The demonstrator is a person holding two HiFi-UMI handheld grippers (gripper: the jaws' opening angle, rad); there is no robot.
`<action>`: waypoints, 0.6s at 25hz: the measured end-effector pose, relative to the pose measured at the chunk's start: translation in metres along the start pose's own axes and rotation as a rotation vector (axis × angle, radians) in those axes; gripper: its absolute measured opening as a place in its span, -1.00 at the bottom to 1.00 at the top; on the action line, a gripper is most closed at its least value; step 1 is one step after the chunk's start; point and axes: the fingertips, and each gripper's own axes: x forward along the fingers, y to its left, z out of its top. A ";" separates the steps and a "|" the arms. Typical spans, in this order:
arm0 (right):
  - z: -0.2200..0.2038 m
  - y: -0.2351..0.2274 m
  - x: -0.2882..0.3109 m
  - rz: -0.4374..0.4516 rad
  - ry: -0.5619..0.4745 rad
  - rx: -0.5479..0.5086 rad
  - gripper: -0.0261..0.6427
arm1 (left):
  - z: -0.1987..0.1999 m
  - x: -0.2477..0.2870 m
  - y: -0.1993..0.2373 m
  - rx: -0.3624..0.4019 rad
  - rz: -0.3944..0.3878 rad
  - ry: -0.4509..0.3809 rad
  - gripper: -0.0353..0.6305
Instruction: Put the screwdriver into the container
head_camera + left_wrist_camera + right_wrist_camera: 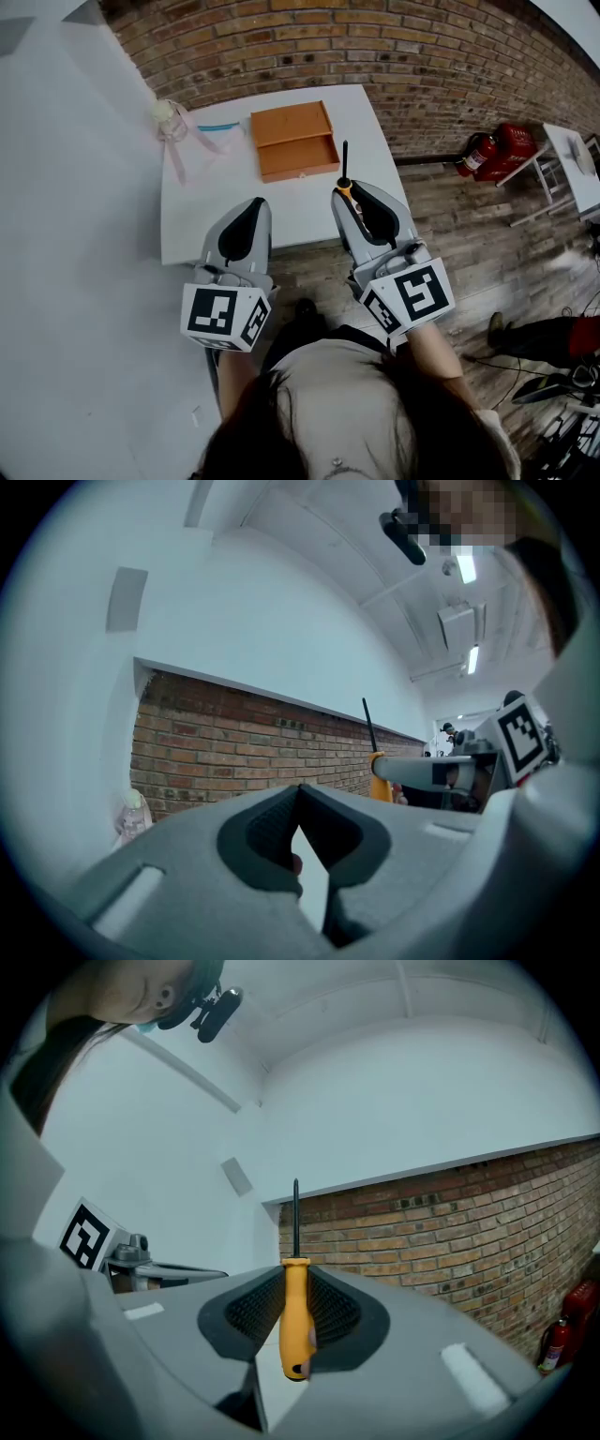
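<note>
An orange open-topped container (293,141) sits at the far middle of the white table (187,225). My right gripper (349,193) is shut on a screwdriver (344,172) by its yellow-orange handle, over the table's near right edge, short of the container. The black shaft points away toward the brick wall. In the right gripper view the screwdriver handle (295,1321) stands upright, pinched by the right gripper (295,1274). My left gripper (253,202) is shut and holds nothing, near the table's front edge. The left gripper (300,791) also shows the screwdriver (379,776) off to its right.
A small clear bottle with a pink ribbon (167,117) and a blue strip (217,127) lie at the table's far left. A red fire extinguisher (478,155) stands by the brick wall (394,56). Another white table (572,169) is at the far right.
</note>
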 end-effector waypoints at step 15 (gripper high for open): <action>-0.006 -0.001 0.038 -0.047 0.026 -0.013 -0.69 | 0.000 0.022 0.034 -0.025 -0.054 0.003 -0.89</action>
